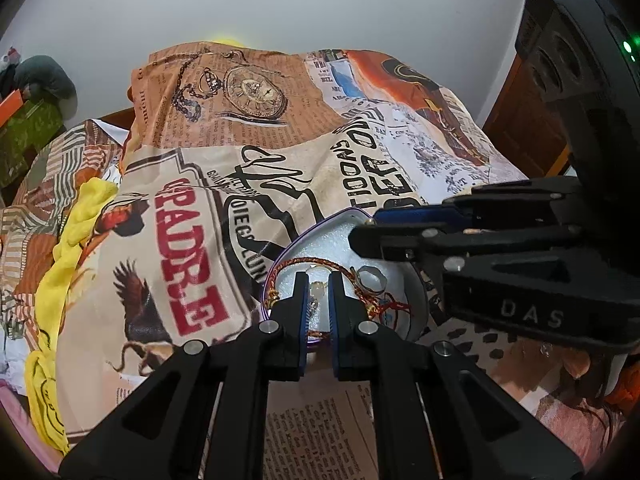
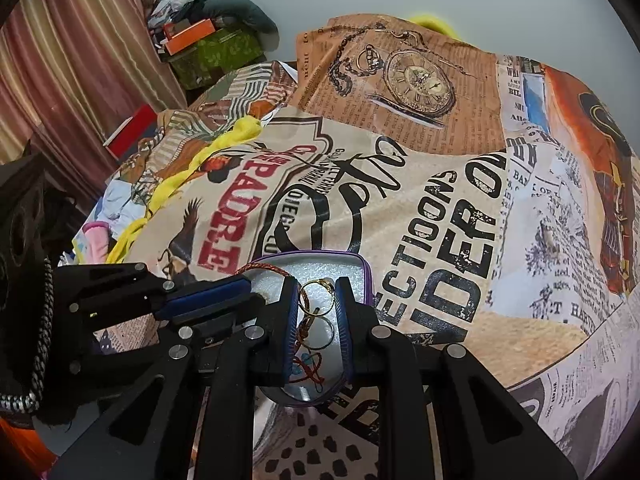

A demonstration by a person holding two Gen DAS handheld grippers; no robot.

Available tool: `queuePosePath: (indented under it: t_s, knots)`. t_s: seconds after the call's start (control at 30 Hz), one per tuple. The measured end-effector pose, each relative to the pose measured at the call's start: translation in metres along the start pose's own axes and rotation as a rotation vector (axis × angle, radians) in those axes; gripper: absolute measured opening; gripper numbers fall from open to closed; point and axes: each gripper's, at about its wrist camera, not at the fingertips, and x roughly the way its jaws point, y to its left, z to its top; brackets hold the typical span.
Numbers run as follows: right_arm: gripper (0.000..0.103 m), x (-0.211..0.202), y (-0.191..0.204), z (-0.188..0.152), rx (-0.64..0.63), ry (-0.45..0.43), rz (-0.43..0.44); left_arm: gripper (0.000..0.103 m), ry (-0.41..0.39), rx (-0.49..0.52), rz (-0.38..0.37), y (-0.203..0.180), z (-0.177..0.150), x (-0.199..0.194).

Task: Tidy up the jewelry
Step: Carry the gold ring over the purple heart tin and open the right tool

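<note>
A heart-shaped tin with a purple rim (image 1: 352, 213) and white foam lining sits on a printed cloth (image 1: 192, 208); it also shows in the right wrist view (image 2: 362, 266). Inside lie a braided red-gold cord bracelet (image 1: 280, 266), a silver ring (image 1: 370, 278), gold rings (image 2: 318, 298) and red thread (image 2: 310, 372). My left gripper (image 1: 319, 280) hovers over the tin, jaws slightly apart around a small pale stone piece (image 1: 317, 289), not clamped. My right gripper (image 2: 317, 292) is open over the tin, its fingers either side of the gold rings. Each gripper shows in the other's view.
The newspaper-print cloth covers the whole work surface and rises into a hump at the back. A yellow cloth (image 1: 64, 248) lies at the left edge. Boxes and clothes (image 2: 208, 44) are piled at the far left by a curtain. A wooden door (image 1: 528, 120) stands to the right.
</note>
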Motion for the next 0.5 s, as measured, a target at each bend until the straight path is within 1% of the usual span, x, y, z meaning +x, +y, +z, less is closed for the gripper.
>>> queuePosePath:
  t_s: [0.1,0.2,0.3,0.5]
  knots:
    - [0.017,-0.004,-0.001,0.001,0.008,-0.010,-0.002,0.007,-0.003,0.004,0.001,-0.001,-0.001,-0.003]
    - [0.018,-0.006,-0.001,0.003,0.015,0.001,0.001,0.007,-0.007,0.003,0.003,-0.002,0.000,-0.009]
    - [0.023,-0.010,0.004,0.003,0.000,-0.002,-0.021,0.008,-0.012,0.006,0.010,-0.002,0.000,-0.015]
    - [0.023,-0.024,0.016,0.000,-0.041,-0.021,-0.061,0.008,-0.029,0.012,0.023,-0.005,0.000,-0.034]
